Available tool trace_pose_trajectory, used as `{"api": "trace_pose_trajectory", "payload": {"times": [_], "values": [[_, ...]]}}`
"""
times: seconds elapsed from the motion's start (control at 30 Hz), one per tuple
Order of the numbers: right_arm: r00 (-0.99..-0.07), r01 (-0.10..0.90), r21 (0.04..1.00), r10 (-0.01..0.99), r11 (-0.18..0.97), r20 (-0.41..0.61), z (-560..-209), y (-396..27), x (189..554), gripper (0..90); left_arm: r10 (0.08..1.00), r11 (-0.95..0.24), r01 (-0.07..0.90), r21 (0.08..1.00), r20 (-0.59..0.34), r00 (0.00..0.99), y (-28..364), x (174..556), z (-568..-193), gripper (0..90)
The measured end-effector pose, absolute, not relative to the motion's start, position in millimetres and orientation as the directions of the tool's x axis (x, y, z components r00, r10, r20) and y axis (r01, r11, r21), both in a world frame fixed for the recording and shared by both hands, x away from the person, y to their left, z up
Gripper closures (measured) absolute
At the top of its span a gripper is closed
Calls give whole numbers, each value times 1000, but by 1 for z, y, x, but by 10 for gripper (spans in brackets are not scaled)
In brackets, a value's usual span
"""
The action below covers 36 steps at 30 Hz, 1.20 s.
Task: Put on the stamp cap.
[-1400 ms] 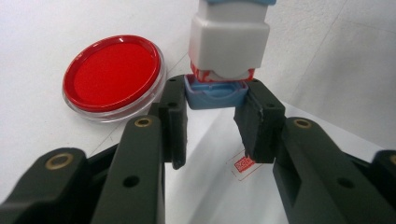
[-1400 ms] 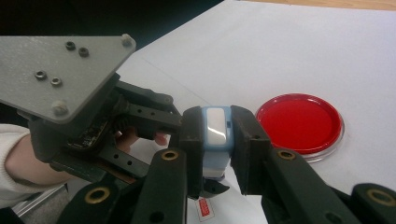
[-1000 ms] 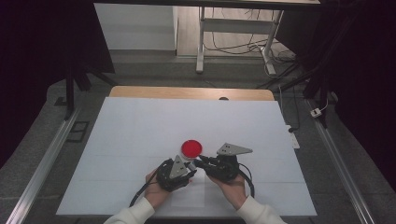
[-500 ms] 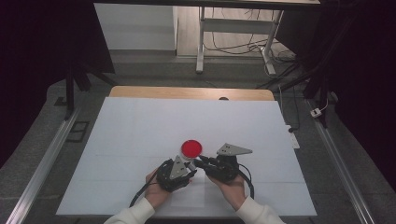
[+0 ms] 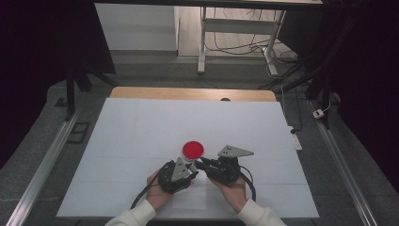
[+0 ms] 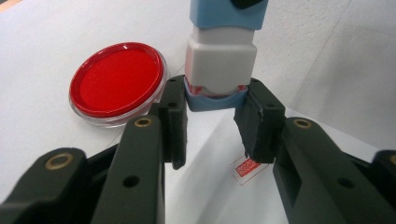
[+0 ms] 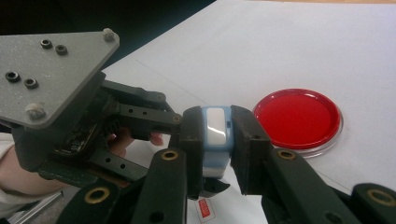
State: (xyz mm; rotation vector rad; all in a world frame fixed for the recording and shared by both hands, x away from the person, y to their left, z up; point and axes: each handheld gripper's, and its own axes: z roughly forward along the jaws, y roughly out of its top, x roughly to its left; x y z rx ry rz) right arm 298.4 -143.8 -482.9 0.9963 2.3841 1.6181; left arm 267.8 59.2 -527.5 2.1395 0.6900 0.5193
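A small blue-and-white stamp [image 6: 219, 63] is held between both grippers just above the white table [image 5: 141, 136]. My left gripper [image 6: 215, 116] is shut on the stamp's blue lower end. My right gripper [image 7: 215, 140] is shut on its blue-and-white upper part [image 7: 215, 128]. In the high view the left gripper [image 5: 188, 170] and right gripper [image 5: 203, 165] meet tip to tip near the table's front. A round red ink pad [image 5: 193, 149] in a clear dish lies just beyond them, also seen as the ink pad [image 6: 116, 81] and ink pad [image 7: 299, 116].
A small red printed mark [image 6: 247, 167] sits on a white sheet [image 5: 190, 197] below the stamp. A wooden strip [image 5: 193, 93] runs along the table's far edge. Metal rails [image 5: 47, 160] flank both sides. Cables trail from each gripper toward the person's sleeves.
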Motion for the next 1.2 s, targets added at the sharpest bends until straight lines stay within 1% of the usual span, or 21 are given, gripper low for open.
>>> {"api": "trace_pose_trajectory", "payload": {"times": [0.53,0.87,1.2], "values": [[-768,485,846,571,222,291,-482,-143,298,747,636,-535,282,796,160,755,59,266,-527,643],[-752,500,839,588,216,298,-481,-143,297,748,637,-537,279,796,166,753,58,266,-527,644],[-756,518,824,573,228,317,-483,-143,300,749,631,-556,275,784,184,753,56,265,-528,647]]}}
